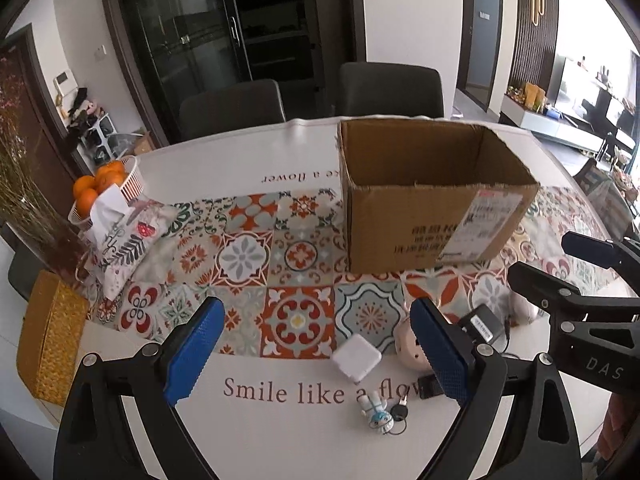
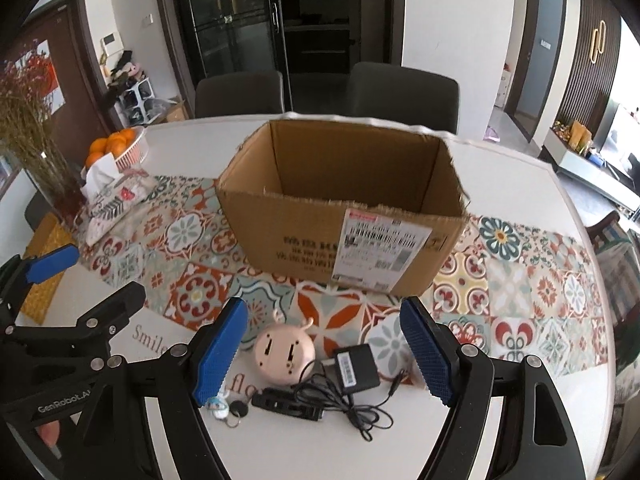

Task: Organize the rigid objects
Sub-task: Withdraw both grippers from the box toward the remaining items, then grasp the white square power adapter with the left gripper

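Both grippers spread, nothing held. Left gripper [image 1: 316, 344] aims at white charger [image 1: 356, 358] just ahead between its jaws. Right gripper [image 2: 326, 354] frames pink round toy [image 2: 285, 352] and black adapter [image 2: 356, 368]. Cardboard box [image 2: 344, 216] sits beyond, open-topped.

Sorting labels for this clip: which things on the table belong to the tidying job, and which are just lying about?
For the job: cardboard box, white charger cube, pink round gadget, black power adapter, black flat piece, figurine keychain.

Lying about: basket of oranges, tissue pouch, vase of dried flowers.
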{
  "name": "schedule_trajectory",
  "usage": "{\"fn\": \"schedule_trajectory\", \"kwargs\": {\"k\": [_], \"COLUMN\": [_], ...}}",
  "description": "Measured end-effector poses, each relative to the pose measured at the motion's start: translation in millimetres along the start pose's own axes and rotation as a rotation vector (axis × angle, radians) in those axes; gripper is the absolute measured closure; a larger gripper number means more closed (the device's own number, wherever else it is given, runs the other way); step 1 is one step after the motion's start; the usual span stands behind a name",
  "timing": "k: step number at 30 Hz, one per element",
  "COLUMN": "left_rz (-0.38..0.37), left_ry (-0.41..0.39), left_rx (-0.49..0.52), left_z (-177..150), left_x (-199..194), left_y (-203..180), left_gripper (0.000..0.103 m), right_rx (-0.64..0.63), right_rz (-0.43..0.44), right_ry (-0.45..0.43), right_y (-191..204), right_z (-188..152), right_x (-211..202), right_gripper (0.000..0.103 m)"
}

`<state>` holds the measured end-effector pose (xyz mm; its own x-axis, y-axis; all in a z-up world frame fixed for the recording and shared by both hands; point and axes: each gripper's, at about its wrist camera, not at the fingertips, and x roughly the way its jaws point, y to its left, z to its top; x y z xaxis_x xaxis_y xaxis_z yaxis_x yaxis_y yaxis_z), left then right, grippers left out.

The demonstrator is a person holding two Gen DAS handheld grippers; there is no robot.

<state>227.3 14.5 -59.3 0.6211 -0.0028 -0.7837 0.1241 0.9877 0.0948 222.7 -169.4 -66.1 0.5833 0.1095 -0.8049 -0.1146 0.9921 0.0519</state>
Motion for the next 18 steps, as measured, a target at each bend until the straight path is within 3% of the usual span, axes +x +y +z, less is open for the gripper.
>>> {"fn": "schedule_trajectory", "kwargs": {"k": [18], "left_rz": [-0.094], "left_ry": [0.195], "left_rx": [0.035], "left_z": [-47.8], "left_x": [71.6], "left_y": [-7.4], "left_gripper": [0.011], "right_rx": [-0.030], "right_rz": [0.010], "right_ry": [0.179], "right_y": [5.4], "right_z": [-41.1], "right_x": [59.5], "right_gripper": [0.025]}}
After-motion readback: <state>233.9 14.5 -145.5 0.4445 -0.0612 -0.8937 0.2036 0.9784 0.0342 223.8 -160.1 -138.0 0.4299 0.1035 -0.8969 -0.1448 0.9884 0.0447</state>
